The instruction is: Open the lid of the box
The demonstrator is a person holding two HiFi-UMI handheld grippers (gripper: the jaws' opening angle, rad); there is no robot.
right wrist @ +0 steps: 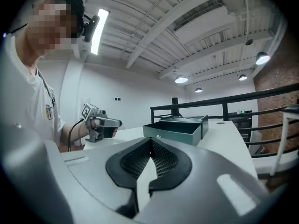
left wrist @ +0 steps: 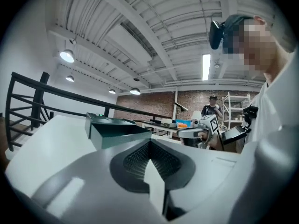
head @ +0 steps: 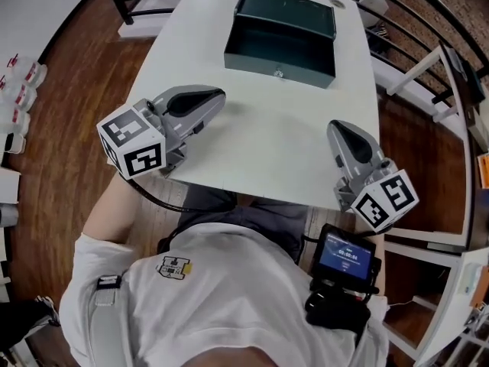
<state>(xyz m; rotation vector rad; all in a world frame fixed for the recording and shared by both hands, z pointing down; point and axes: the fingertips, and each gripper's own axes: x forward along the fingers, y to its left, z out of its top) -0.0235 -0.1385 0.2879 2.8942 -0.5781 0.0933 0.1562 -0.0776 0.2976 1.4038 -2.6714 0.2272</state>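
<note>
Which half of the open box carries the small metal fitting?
The half nearer the person: the fitting sits in the middle of its front wall. The far half, folded back behind it, shows no such part.

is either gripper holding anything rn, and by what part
Nothing is held. The left gripper and right gripper both have jaws shut on nothing, short of the open box.

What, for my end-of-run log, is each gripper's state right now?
Left gripper: closed, jaws together, holding nothing.
Right gripper: closed, jaws together, holding nothing.
</note>
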